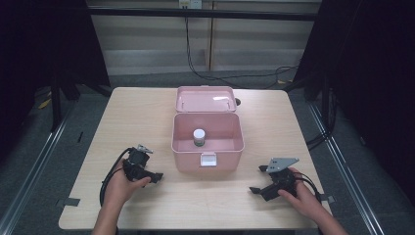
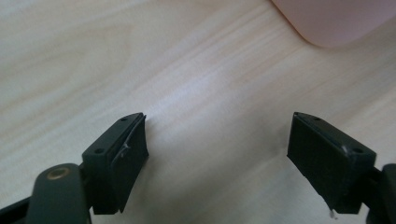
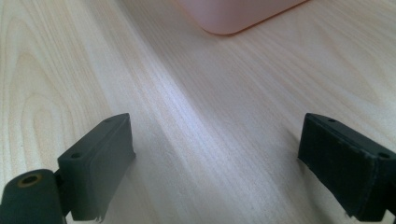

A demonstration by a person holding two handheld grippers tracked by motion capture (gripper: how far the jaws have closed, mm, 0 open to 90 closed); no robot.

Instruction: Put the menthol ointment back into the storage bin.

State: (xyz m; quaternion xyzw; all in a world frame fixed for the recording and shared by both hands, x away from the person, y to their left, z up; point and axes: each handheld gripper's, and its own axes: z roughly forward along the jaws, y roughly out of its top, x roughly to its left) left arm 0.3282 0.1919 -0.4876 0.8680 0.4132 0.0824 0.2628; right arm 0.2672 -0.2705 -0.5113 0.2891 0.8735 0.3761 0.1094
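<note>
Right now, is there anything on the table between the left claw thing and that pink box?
Nothing: in the high view, only bare table separates the left gripper from the pink box.

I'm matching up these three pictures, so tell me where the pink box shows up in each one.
High view: the pink box sits mid-table with its lid open, between the two tools.
Left gripper view: its rounded corner is at top right.
Right gripper view: its corner is at top centre.
Shared landmark: the light wood table.

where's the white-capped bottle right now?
In the high view, the bottle stands upright inside the open pink box at table centre, nearer its back wall, between the left gripper and right gripper.
</note>
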